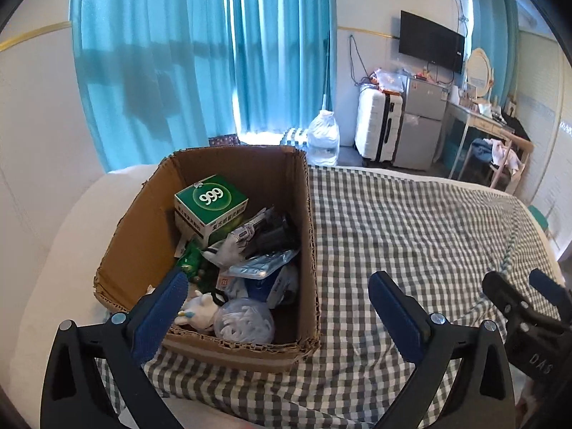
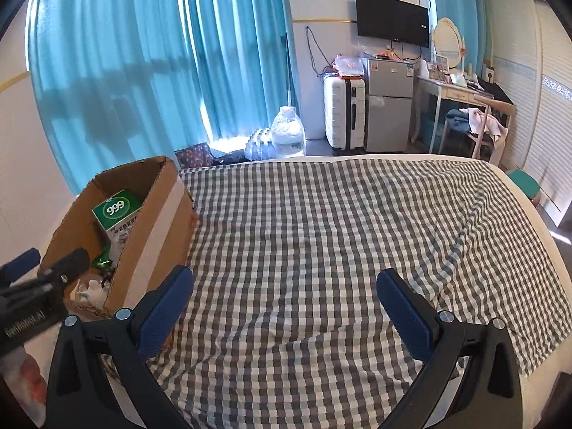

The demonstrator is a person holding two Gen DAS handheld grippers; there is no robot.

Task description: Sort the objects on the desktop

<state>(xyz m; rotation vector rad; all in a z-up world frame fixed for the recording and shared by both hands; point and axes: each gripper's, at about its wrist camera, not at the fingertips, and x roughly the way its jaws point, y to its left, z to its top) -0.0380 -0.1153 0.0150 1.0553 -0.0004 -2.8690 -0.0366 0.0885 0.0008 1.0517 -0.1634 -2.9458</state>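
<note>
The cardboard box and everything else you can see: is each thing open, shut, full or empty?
Cardboard box: open on top, holding many things.
Green 999 box: closed, lying inside the cardboard box.
Left gripper: open, holding nothing.
Right gripper: open, holding nothing.
Checked cloth: spread out, bare.
Curtains: drawn shut.
TV: off.
</note>
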